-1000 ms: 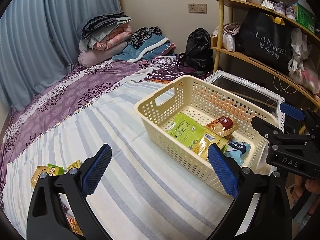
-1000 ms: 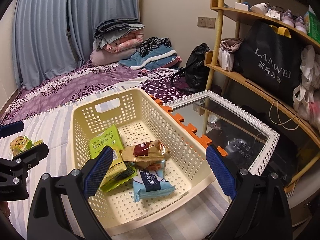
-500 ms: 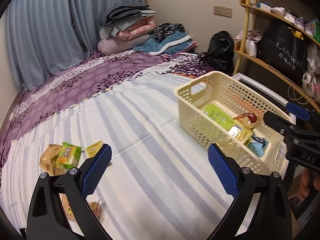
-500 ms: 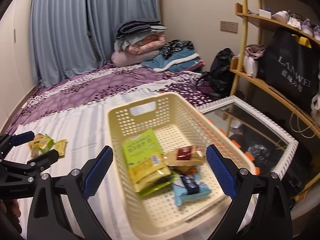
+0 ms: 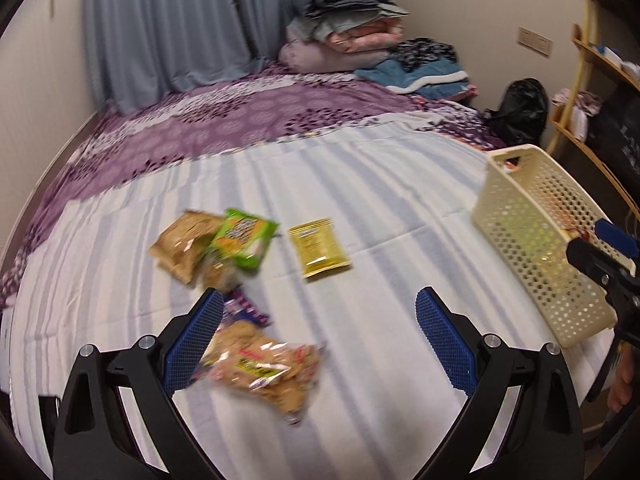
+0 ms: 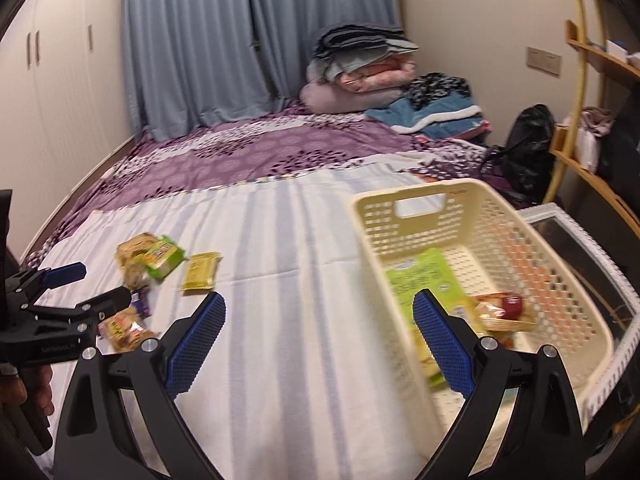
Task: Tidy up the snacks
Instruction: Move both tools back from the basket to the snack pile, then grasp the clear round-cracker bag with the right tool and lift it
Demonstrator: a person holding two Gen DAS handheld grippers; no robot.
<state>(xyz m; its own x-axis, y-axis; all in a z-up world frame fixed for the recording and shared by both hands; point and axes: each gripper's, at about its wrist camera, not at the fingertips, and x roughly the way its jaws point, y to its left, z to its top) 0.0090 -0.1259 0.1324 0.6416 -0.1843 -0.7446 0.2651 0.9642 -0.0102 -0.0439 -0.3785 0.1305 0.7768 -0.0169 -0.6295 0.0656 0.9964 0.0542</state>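
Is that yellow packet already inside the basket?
No, the yellow packet lies flat on the striped sheet, well apart from the cream basket.

Five snack packets lie loose on the striped sheet, left: a brown one (image 5: 182, 242), a green one (image 5: 244, 236), a yellow one (image 5: 320, 246), a purple one (image 5: 246, 312), a clear one (image 5: 266, 368). One basket (image 6: 404, 196), right. Two grippers.

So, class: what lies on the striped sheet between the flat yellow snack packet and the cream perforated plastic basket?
Nothing: the yellow snack packet and cream perforated plastic basket are separated only by bare striped sheet, clearest in the right wrist view.
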